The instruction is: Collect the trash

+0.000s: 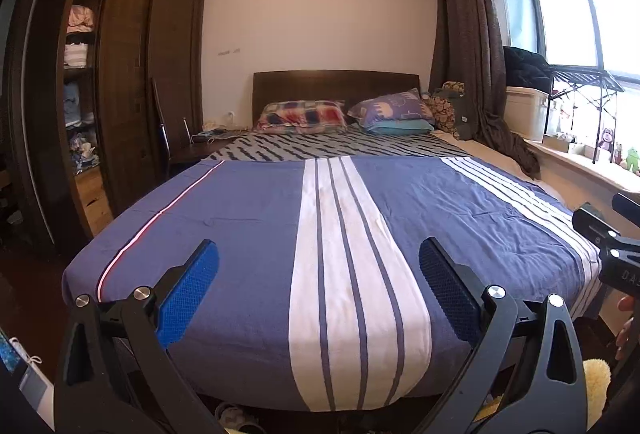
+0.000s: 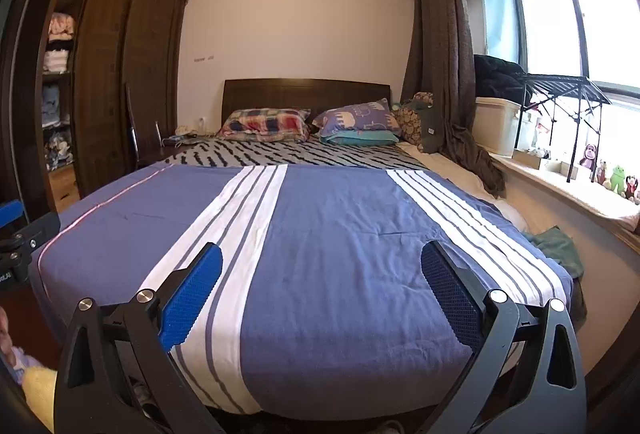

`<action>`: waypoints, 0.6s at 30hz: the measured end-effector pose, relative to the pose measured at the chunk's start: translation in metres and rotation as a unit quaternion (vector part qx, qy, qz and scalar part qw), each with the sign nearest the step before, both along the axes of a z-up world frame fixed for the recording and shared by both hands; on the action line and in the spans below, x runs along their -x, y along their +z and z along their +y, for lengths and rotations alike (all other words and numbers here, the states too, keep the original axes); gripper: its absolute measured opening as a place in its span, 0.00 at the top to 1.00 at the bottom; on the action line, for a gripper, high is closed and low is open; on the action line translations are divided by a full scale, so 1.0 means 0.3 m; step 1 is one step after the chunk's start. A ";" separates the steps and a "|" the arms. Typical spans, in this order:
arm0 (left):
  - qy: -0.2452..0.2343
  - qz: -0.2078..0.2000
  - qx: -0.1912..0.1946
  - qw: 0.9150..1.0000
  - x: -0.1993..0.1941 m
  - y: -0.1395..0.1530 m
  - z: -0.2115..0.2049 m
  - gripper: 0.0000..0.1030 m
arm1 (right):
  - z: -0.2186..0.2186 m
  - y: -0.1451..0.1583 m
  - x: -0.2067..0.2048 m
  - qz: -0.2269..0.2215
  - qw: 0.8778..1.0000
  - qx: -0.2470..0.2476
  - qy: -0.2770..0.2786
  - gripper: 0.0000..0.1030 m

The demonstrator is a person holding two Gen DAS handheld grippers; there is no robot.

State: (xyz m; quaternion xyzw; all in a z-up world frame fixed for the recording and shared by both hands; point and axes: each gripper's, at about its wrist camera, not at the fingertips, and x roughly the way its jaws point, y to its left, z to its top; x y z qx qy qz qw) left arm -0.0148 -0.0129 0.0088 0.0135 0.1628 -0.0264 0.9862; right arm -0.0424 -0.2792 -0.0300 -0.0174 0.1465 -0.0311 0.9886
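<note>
No trash shows in either view. My left gripper (image 1: 319,262) is open and empty, held above the foot of a bed with a blue, white-striped cover (image 1: 248,234). My right gripper (image 2: 322,264) is open and empty too, above the same cover (image 2: 340,234) further right. The right gripper's body shows at the right edge of the left wrist view (image 1: 612,254). The left gripper's body shows at the left edge of the right wrist view (image 2: 16,246).
A dark wardrobe (image 1: 124,81) with an open shelf of clothes stands left of the bed. Two pillows (image 1: 304,117) lie at the headboard. A window sill (image 2: 560,177) with toys, a box and a rack runs on the right. A green cloth (image 2: 558,246) lies beside the bed.
</note>
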 end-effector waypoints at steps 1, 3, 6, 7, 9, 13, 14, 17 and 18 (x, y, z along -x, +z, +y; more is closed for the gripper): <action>0.000 0.001 0.003 1.000 0.005 0.000 0.006 0.08 | 0.008 -0.001 0.007 0.000 1.000 0.004 -0.001 0.03; 0.008 0.001 0.007 1.000 0.016 -0.003 0.018 0.08 | 0.016 0.000 0.020 -0.004 1.000 0.005 -0.006 0.03; 0.018 -0.001 0.008 1.000 0.028 -0.002 0.034 0.08 | 0.019 0.008 0.030 -0.010 1.000 0.006 -0.008 0.03; 0.018 -0.003 0.009 1.000 0.033 0.000 0.036 0.08 | 0.020 0.010 0.036 -0.012 1.000 0.005 -0.009 0.03; 0.018 -0.006 0.011 1.000 0.034 0.002 0.040 0.08 | 0.015 0.014 0.039 -0.015 1.000 0.000 -0.007 0.03; 0.019 -0.009 0.015 1.000 0.043 0.000 0.045 0.08 | 0.018 0.016 0.043 -0.015 1.000 0.000 -0.005 0.03; 0.018 -0.010 0.016 1.000 0.046 -0.001 0.049 0.08 | 0.017 0.016 0.042 -0.015 1.000 -0.001 -0.004 0.03; 0.019 -0.013 0.018 1.000 0.053 0.004 0.056 0.08 | 0.021 0.017 0.044 -0.016 1.000 -0.001 -0.002 0.03; 0.020 -0.014 0.019 1.000 0.052 0.007 0.057 0.08 | 0.023 0.018 0.044 -0.017 1.000 -0.001 -0.002 0.03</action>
